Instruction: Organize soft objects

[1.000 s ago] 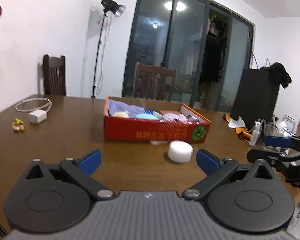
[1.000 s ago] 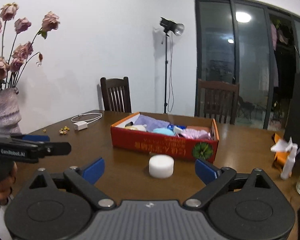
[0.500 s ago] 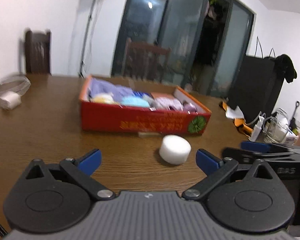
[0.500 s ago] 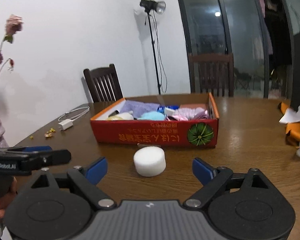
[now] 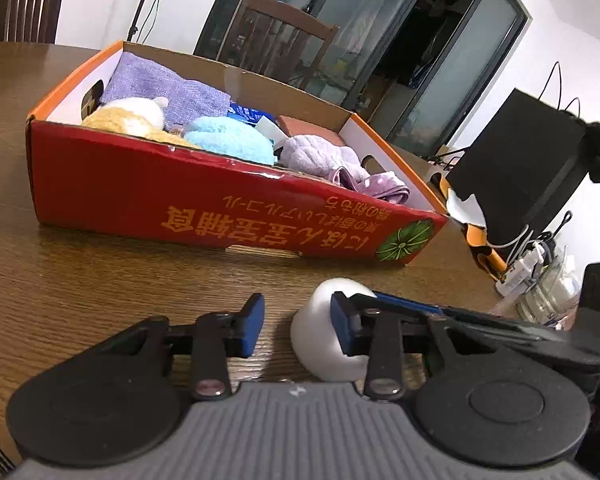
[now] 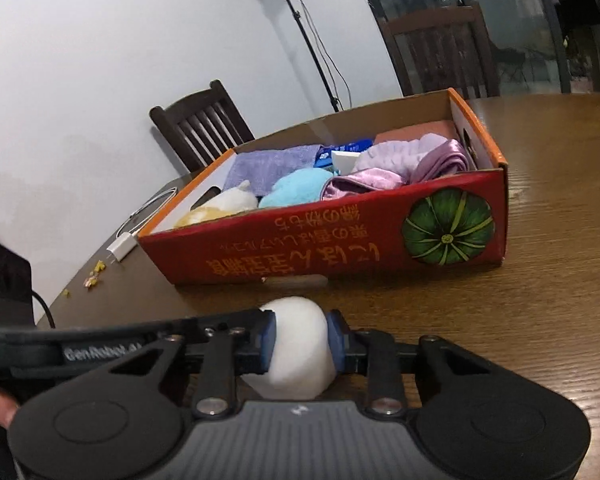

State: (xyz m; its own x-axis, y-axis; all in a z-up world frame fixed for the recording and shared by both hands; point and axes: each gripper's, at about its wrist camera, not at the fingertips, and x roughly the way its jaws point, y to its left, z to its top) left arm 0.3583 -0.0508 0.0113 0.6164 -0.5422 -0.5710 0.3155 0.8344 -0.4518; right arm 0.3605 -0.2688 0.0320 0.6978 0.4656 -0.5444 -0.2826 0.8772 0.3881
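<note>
A white foam puck [image 5: 320, 344] [image 6: 298, 344] lies on the brown table just before the red cardboard box [image 5: 140, 196] [image 6: 340, 248], which holds a purple cloth, a blue plush, a cream plush and a lilac towel. My right gripper [image 6: 300, 342] is closing, and both blue pads press the puck's sides. My left gripper [image 5: 298, 328] is closing too. Its right pad overlaps the puck, while a gap shows between its left pad [image 5: 252, 330] and the puck. The two grippers cross at the puck, each one's finger showing in the other's view.
Dark wooden chairs [image 6: 200, 124] [image 5: 276, 32] stand behind the table. A white charger with cable [image 6: 120, 248] lies left of the box. A black bag [image 5: 520, 168] and bottles [image 5: 540, 292] stand to the right. Small crumbs [image 6: 94, 276] dot the table's left edge.
Both grippers dropped forward and tilted onto the foam puck, rolling as they came. Their jaws narrowed from wide open, and the right one's pads closed on the puck.
</note>
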